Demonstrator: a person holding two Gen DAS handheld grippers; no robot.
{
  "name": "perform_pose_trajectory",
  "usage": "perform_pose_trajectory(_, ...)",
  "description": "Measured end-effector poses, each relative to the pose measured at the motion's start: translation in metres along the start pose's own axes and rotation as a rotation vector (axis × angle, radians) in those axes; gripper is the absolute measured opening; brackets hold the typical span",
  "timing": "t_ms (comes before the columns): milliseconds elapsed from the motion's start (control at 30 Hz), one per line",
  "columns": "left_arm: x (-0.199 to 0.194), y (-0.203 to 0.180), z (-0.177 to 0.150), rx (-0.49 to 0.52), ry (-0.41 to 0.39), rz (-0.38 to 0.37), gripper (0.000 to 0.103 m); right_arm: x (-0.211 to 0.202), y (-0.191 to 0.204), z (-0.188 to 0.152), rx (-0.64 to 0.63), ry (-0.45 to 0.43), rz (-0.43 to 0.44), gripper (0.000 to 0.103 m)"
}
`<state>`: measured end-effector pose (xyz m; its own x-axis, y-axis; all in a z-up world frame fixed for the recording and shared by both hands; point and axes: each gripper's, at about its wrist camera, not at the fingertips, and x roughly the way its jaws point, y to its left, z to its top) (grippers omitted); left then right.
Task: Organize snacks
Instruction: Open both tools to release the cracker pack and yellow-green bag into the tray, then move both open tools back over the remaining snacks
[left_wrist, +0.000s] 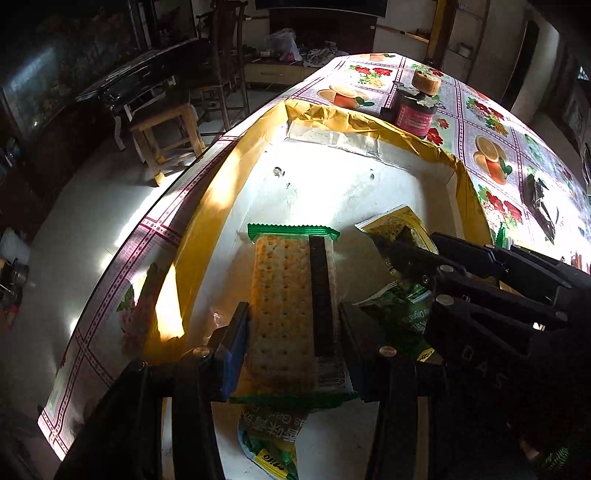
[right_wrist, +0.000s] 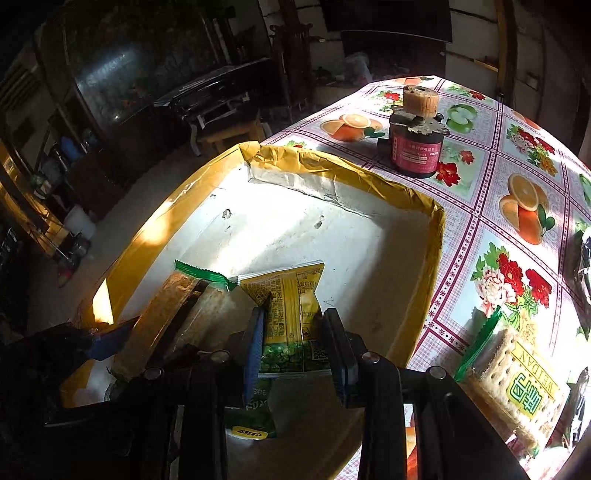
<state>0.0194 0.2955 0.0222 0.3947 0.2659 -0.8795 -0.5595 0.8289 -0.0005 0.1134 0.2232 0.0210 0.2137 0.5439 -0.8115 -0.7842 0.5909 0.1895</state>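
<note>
Now left gripper (left_wrist: 291, 332) fingers gripping the cracker pack (left_wrist: 291, 306), right gripper (right_wrist: 295, 350) fingers clasping the pea packet (right_wrist: 291, 314), both hanging over the tray (right_wrist: 332, 173) at the desk (right_wrist: 480, 177) edge.

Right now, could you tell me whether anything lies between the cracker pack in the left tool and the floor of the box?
Yes. The cracker pack sits in the left tool over the box, but a green snack packet lies on the floor under its near end. The floor beyond looks bare.
</note>
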Motion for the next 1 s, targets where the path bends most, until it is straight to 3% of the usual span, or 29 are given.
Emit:
perform_pose_trajectory(133,-0.008,-0.002,-0.001,-0.001,-0.023,0.003,0.048,-0.004,0.000,-0.001,0.004,0.001,0.003,0.039)
perform_pose_trajectory(233,-0.022,-0.001,-0.003,-0.007,-0.060,0.006,0.050,-0.021,-0.002,-0.004,0.016,-0.034,-0.004,0.057)
perform_pose_trajectory(567,-0.111,-0.015,-0.024,0.021,-0.250,-0.007,0.072,-0.130,-0.022,-0.048,0.114,-0.261,0.042,0.078)
perform_pose_trajectory(767,-0.149,-0.027,-0.033,0.046,-0.328,-0.020,0.075,-0.170,-0.040,-0.084,0.152,-0.295,0.001,0.078)
perform_pose_trajectory(1000,-0.160,-0.041,-0.042,0.070,-0.332,-0.029,0.077,-0.200,-0.076,-0.139,0.225,-0.290,-0.059,0.078)
